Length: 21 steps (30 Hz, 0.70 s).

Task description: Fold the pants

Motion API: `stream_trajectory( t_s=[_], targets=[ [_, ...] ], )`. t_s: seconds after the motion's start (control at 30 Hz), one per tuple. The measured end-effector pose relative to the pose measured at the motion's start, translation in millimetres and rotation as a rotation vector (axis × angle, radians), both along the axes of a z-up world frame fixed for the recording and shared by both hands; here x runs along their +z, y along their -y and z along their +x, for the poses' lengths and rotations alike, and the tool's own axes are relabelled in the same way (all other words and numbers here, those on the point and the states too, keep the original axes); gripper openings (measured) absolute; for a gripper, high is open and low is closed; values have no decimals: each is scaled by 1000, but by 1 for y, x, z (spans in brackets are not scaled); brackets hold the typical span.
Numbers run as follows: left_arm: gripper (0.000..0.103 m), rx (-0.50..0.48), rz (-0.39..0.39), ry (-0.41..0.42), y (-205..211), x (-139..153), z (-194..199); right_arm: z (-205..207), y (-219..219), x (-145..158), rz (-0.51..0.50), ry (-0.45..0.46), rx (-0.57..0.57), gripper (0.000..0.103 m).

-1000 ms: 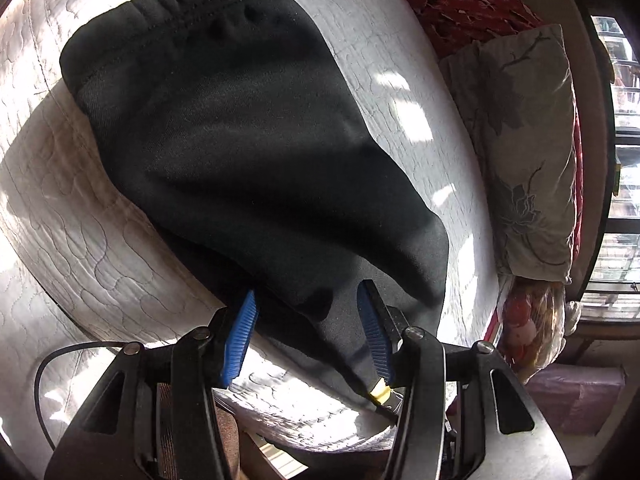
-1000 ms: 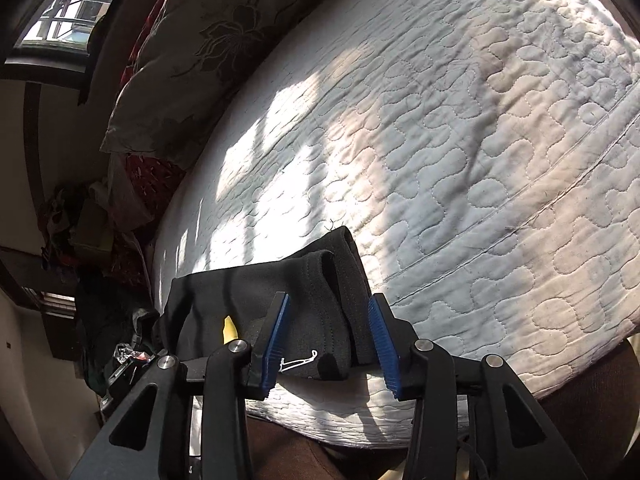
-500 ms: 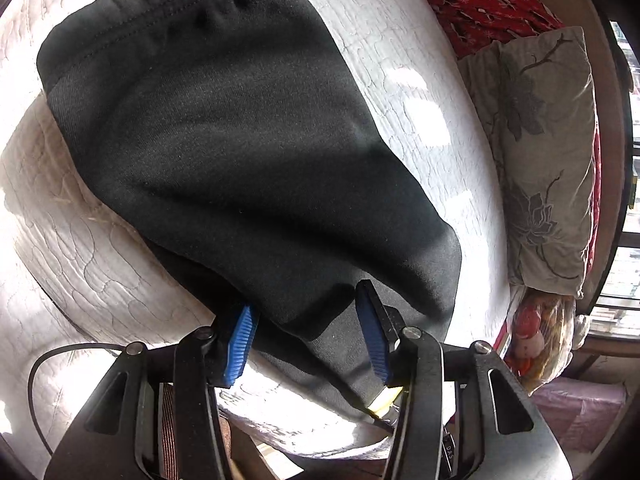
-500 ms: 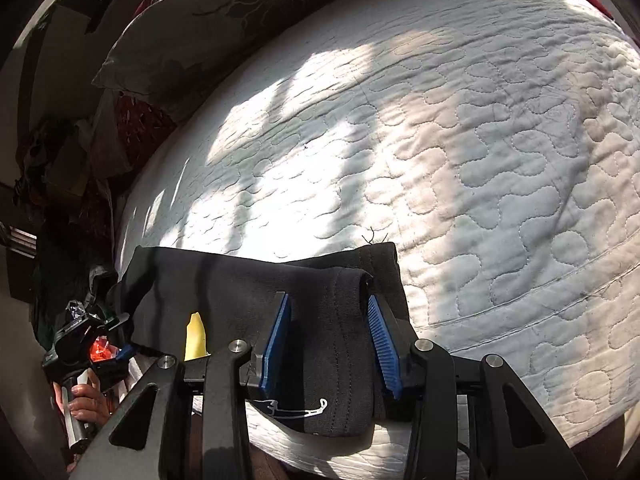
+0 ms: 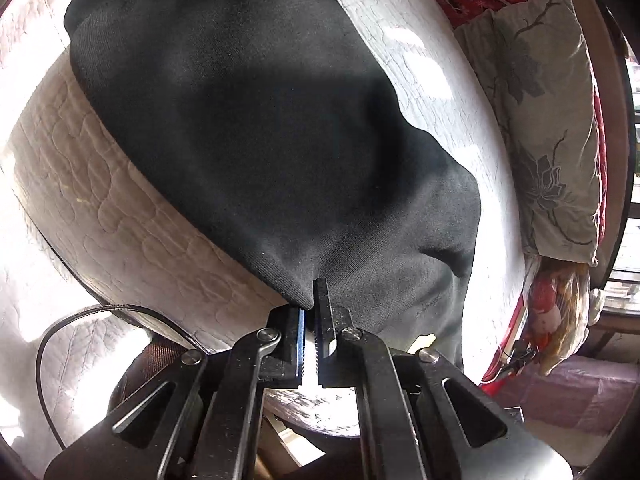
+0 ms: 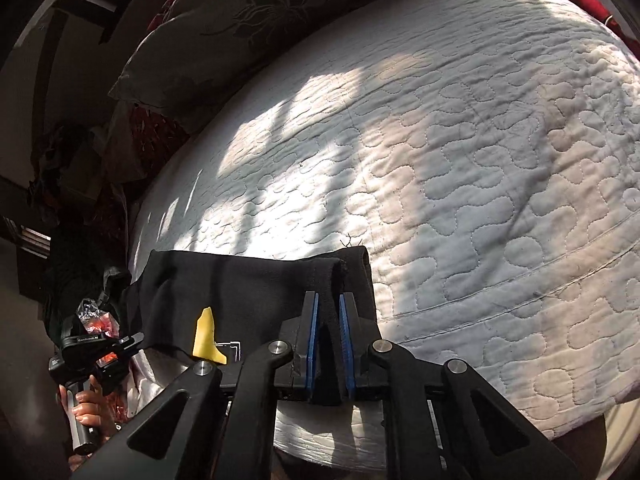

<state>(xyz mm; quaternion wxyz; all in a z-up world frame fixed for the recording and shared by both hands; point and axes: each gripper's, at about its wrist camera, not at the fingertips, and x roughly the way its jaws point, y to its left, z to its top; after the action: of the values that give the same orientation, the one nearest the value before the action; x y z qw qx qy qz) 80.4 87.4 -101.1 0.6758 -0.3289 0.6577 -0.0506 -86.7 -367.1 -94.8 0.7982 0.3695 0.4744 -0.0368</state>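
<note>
Both tools are clamped on the black pants (image 5: pixel 260 128), which lie on the bed (image 6: pixel 460 152) near its front edge. The left tool (image 5: pixel 311 312) only pinches a thin bit of the fold edge, so my guess is the thick fleece slips out once lifted. The right tool (image 6: pixel 329 308) has a bunched, hemmed cuff end, which looks more solid. The fabric is heavy, soft and matte, so it could sag and fold crooked. The quilted mattress cover is bumpy and might drag on it.
</note>
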Motion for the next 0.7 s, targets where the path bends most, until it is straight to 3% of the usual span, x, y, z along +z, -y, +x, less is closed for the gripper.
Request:
stream_trajectory(
  t_s=[0.1, 0.23, 0.33, 0.43, 0.57, 0.6, 0.63, 0.67, 0.7],
  targets=[
    [2, 24, -44, -17, -7, -6, 1, -4, 13, -17, 99, -37, -28, 15],
    [2, 8, -15, 0, -3, 3, 5, -11, 2, -15, 167, 1, 6, 17],
    [2, 0, -2, 6, -1, 6, 4, -15, -11, -18, 174, -25, 15, 37],
    [2, 7, -18, -2, -4, 5, 5, -15, -21, -23, 195, -39, 19, 42],
    [2, 13, -33, -9, -4, 2, 5, -9, -35, -25, 213, -34, 24, 59],
    [2, 13, -31, -9, -4, 3, 6, -6, -40, -23, 175, -37, 40, 59],
    [2, 12, -27, -9, -4, 4, 6, -3, -45, -21, 138, -32, 61, 48],
    [2, 9, -25, -7, -4, 6, 6, 0, -49, -20, 117, -30, 86, 24],
    [2, 8, -26, -3, -4, 8, 5, 2, -53, -19, 106, -37, 112, 19]
  ],
)
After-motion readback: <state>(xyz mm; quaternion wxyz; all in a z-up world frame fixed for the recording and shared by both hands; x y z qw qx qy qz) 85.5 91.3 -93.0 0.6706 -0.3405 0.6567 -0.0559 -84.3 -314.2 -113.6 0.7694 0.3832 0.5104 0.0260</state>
